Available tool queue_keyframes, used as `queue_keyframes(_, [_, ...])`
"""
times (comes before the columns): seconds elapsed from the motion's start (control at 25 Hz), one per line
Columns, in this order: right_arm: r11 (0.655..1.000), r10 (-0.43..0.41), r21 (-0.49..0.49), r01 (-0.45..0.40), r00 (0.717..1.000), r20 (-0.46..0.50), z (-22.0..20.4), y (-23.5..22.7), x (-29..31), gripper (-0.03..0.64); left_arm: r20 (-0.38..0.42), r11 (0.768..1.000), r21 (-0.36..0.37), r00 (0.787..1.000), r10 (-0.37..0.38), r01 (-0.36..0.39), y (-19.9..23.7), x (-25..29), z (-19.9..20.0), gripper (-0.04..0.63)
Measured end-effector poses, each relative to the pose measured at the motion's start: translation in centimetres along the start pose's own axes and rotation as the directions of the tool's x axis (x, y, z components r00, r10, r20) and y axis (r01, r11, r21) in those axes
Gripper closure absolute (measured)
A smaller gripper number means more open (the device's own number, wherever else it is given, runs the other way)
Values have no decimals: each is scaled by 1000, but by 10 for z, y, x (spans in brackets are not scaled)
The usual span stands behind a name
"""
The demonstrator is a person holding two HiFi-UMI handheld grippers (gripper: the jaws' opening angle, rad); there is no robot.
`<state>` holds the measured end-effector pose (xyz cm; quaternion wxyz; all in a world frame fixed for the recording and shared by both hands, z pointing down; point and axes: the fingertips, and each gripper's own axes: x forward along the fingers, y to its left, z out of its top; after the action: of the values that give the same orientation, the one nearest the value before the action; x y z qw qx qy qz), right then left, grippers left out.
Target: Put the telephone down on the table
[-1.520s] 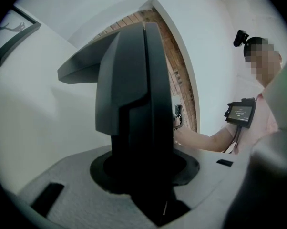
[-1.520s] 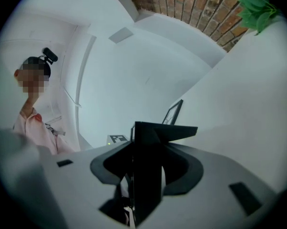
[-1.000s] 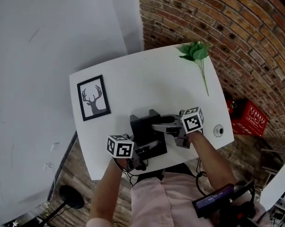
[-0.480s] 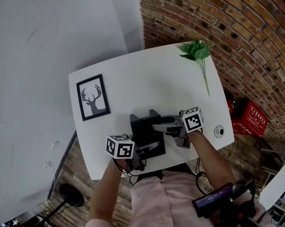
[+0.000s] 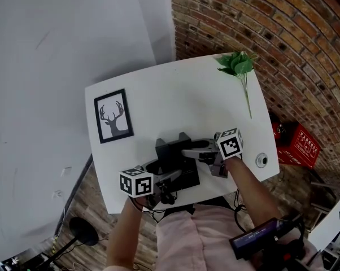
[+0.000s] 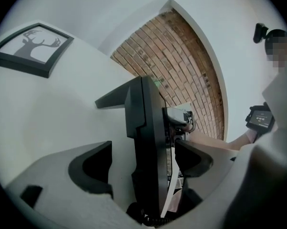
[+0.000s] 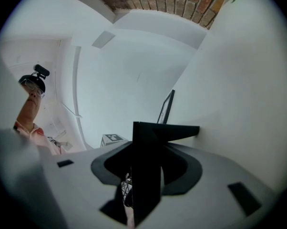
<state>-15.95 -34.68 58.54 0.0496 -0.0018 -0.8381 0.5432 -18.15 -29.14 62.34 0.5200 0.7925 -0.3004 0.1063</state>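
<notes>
The black telephone [image 5: 173, 157] stands on the white table [image 5: 175, 100] near its front edge. My left gripper [image 5: 170, 179] is at the phone's near side. In the left gripper view the phone's edge [image 6: 146, 137] stands between its jaws with a gap on each side; the jaws are opening and the pads [image 6: 92, 168] do not press on it. My right gripper [image 5: 190, 147] reaches in from the right. In the right gripper view it is shut on a thin black panel of the telephone [image 7: 146, 161].
A framed deer picture [image 5: 112, 116] lies at the table's left. A green leafy sprig [image 5: 236, 66] lies at the far right corner. A small round fitting [image 5: 261, 158] sits by the right edge. A brick wall and a red crate [image 5: 297, 143] are beyond it.
My left gripper's jaws have spread off the telephone, and that gripper has drawn back towards the table's near left edge. The right gripper and the telephone have kept still.
</notes>
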Motion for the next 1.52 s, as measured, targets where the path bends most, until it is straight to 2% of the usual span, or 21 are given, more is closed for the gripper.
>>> queue_keyframes(0.28, [1000, -7, -14, 6, 1000, -17, -1, -1, 0, 422, 88, 999, 12, 995, 52, -53, 0, -25, 8, 175])
queue_keyframes(0.36, [1000, -12, -15, 11, 1000, -28, -2, 0, 0, 371, 104, 998, 12, 993, 61, -63, -3, -31, 6, 175])
queue_keyframes(0.56, [997, -72, -41, 70, 997, -38, -2, -3, 2, 308, 134, 996, 18, 988, 82, -85, -15, -38, 1, 175])
queue_keyframes(0.76, [987, -140, -87, 138, 990, -17, 1, -8, -10, 258, 219, 993, 34, 971, 100, -110, -32, -56, 14, 175])
queue_keyframes(0.88, [981, -169, -84, 172, 984, 50, 7, -6, -27, 253, 293, 983, 87, 947, 132, -164, -44, -73, 32, 179])
queue_keyframes(1.0, [966, -192, -152, 210, 974, 123, 26, 18, -38, 253, 378, 944, 223, 914, 145, -242, -71, -92, 62, 248])
queue_keyframes(1.08, [932, -205, -261, 250, 960, 189, 50, 52, -41, 276, 464, 898, 310, 874, 144, -313, -95, -109, 91, 315])
queue_keyframes(1.12, [904, -208, -324, 278, 950, 234, 64, 74, -41, 299, 519, 871, 337, 842, 146, -359, -108, -119, 107, 345])
queue_keyframes(1.16, [867, -208, -387, 313, 935, 289, 79, 99, -43, 329, 578, 842, 352, 802, 149, -409, -122, -131, 124, 374])
queue_keyframes(1.2, [822, -202, -447, 353, 914, 351, 95, 124, -45, 387, 639, 812, 356, 755, 149, -462, -135, -143, 140, 409])
queue_keyframes(1.28, [719, -165, -544, 433, 866, 471, 122, 177, -51, 517, 746, 759, 339, 650, 143, -556, -163, -167, 170, 504])
queue_keyframes(1.36, [622, -127, -600, 503, 821, 557, 139, 221, -59, 552, 820, 719, 307, 557, 133, -623, -185, -185, 192, 593])
queue_keyframes(1.44, [526, -119, -624, 578, 776, 619, 148, 247, -65, 580, 859, 685, 288, 497, 124, -669, -198, -194, 206, 595])
queue_keyframes(1.52, [435, -133, -623, 650, 731, 670, 151, 259, -70, 591, 879, 658, 276, 461, 124, -701, -203, -198, 213, 595])
